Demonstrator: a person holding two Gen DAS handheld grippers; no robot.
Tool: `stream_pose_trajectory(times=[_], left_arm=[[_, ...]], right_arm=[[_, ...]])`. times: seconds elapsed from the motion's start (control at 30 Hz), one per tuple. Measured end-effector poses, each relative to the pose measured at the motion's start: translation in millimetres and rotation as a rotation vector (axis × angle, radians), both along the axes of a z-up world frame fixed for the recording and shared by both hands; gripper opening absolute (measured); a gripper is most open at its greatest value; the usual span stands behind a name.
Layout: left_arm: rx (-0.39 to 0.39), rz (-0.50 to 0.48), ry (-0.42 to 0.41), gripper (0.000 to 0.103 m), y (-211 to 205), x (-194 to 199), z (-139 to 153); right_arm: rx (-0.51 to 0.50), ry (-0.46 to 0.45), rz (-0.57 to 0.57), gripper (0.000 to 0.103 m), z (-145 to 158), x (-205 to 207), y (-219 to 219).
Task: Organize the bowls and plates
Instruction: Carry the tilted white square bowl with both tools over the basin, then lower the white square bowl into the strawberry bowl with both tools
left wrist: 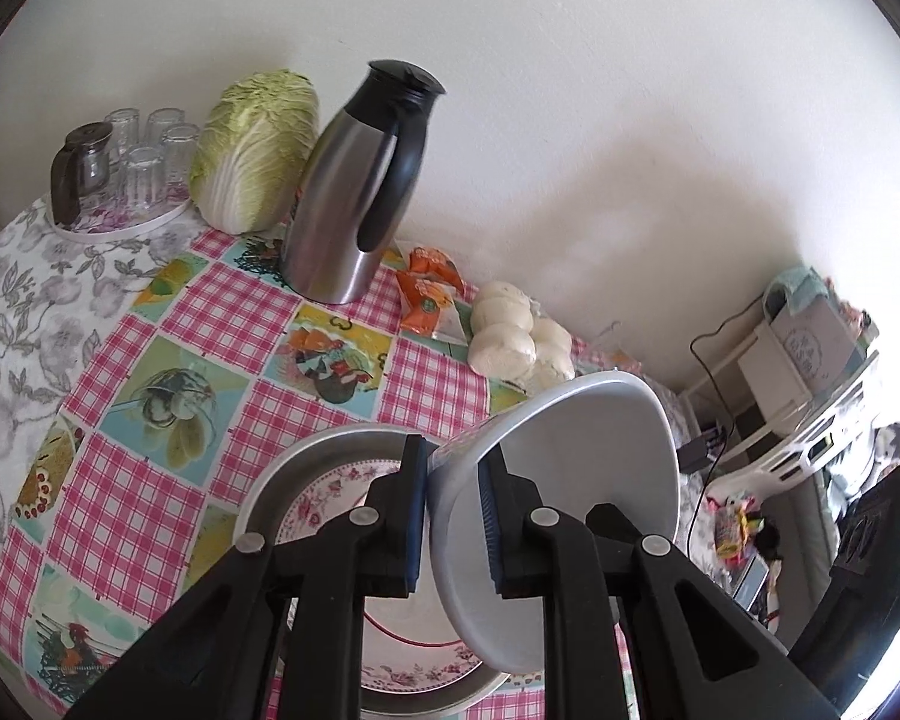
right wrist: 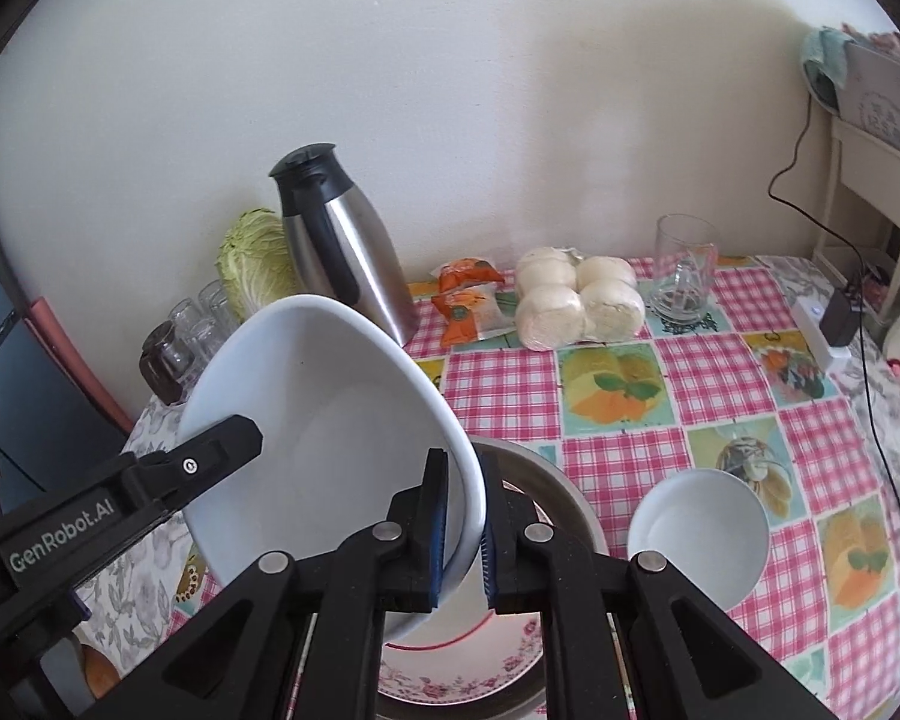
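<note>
Right gripper point(right wrist: 463, 525): nearest my right lens; its jaws are drawn narrow on the rim of the large white bowl point(right wrist: 330, 414), one pad inside the wall, one outside. I judge it a firm pinch.
Left gripper point(left wrist: 453, 513): likewise narrow, clamped on the opposite rim of the same bowl; the right view shows its finger reaching in over the far edge.
Bowl location: held clear of the table between both grippers, directly above the metal basin point(left wrist: 306, 462) and the floral plate point(left wrist: 342, 483) lying inside that basin.
Bowl orientation: tilted steeply, nearly on edge; its mouth faces my right camera and away from the wall behind the table. Being round, it has no true long axis; the line between the two grips runs roughly crosswise between my hands.
Work done: the plate is already nested in the basin. I judge the stack begun.
Work left: the large bowl is not yet set down; a small white bowl point(right wrist: 699, 537) sits alone on the checked tablecloth point(right wrist: 618, 420), just beside the basin.
Bystanders: steel thermos point(left wrist: 354, 192), bagged buns point(right wrist: 576, 297), cabbage point(left wrist: 255, 150); all well apart.
</note>
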State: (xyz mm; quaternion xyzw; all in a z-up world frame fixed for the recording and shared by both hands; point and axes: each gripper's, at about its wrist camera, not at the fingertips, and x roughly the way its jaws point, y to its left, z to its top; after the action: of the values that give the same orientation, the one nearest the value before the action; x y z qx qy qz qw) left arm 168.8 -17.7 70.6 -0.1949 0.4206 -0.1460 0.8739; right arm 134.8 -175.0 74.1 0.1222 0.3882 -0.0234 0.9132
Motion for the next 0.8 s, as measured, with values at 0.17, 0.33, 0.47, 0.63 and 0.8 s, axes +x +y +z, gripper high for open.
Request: stream_pose_trajectory(times=[0.17, 0.33, 0.47, 0.63, 0.8], left_arm=[[0.027, -0.033, 0.011, 0.017, -16.3, 1.3, -4.4], [0.087, -0.027, 0.007, 0.017, -26.9, -2.0, -5.6], [0.115, -0.029, 0.015, 0.017, -28.8, -4.2, -7.9], [0.131, -0.025, 0.034, 0.018, -25.9, -6.1, -12.3], [0.121, -0.011, 0.046, 0.018, -20.6, -9.2, -15.2]], right_arm=[[0.054, 0.007, -0.032, 0.010, -9.0, -5.4, -21.7], [0.082, 0.024, -0.034, 0.011, -13.4, -5.4, -29.4], [0.107, 0.046, -0.029, 0.011, -18.6, -7.0, -32.5], [0.120, 0.076, -0.014, 0.011, -25.8, -9.1, -30.3], [0.127, 0.089, -0.004, 0.011, -27.8, -9.3, -27.5]])
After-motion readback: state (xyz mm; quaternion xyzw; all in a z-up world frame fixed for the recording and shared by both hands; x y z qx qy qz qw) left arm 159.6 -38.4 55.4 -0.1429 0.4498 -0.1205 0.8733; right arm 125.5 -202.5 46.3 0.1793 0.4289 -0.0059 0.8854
